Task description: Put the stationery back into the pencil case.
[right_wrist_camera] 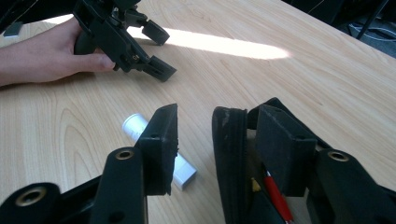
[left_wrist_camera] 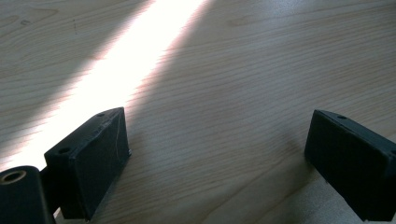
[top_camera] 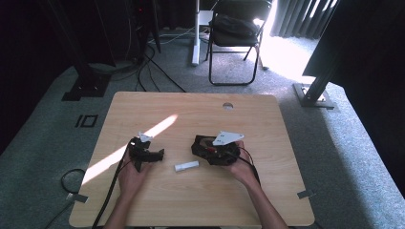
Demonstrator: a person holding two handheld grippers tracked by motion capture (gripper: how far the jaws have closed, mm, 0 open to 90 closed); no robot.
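Note:
A black zip pouch (top_camera: 200,144) lies right of the table's middle; a red pen (right_wrist_camera: 276,196) shows inside it. My right gripper (right_wrist_camera: 219,112) is open and straddles the pouch's rim (right_wrist_camera: 229,154), one jaw inside and one outside with a gap to the rim. In the high view the right gripper (top_camera: 217,149) sits on the pouch under its grey plate. A small white tube (top_camera: 186,166) lies on the wood between the two hands, and the same tube (right_wrist_camera: 135,126) runs under the outer jaw. My left gripper (left_wrist_camera: 219,116) is open over bare wood; this left gripper (top_camera: 152,159) lies left of the tube.
The wooden table (top_camera: 191,205) has a cable hole (top_camera: 228,106) near its far edge and a sunlight stripe (top_camera: 143,138) across its left half. A folding chair (top_camera: 235,38) and floor cables (top_camera: 153,71) stand beyond the table.

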